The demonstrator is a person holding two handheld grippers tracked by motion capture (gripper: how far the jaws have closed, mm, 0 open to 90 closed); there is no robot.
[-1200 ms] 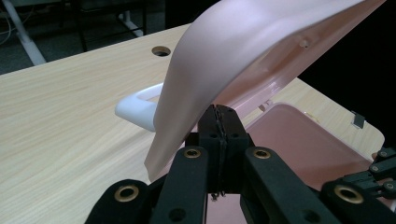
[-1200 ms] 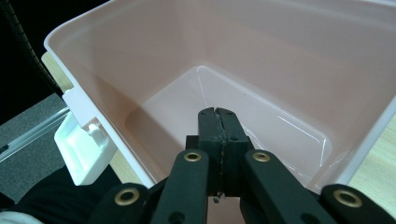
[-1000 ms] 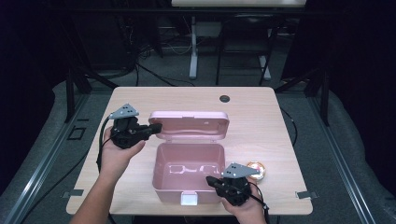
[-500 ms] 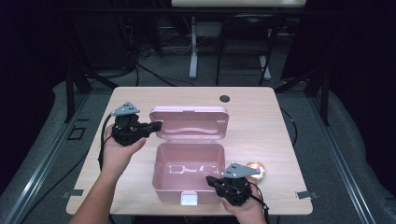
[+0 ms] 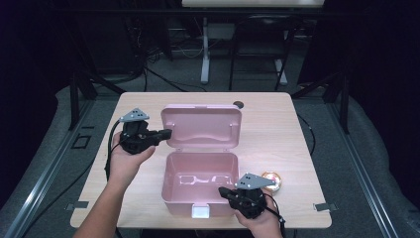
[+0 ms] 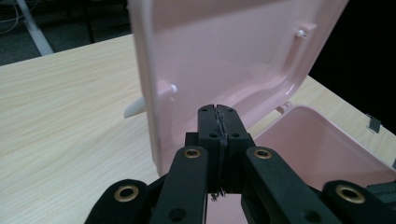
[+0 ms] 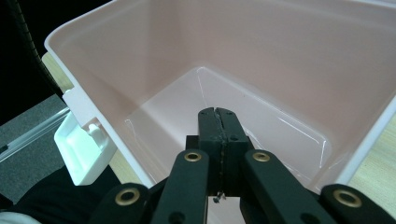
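Pink box (image 5: 200,173) latch (image 7: 79,144) beside right gripper (image 7: 217,112)

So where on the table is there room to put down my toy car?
The widest bare patch of the pale wooden table is right of the open pink plastic box, behind the small round orange object. The back left corner is bare too. It's crowded at the box's left edge and front right corner, where the left gripper and right gripper sit.
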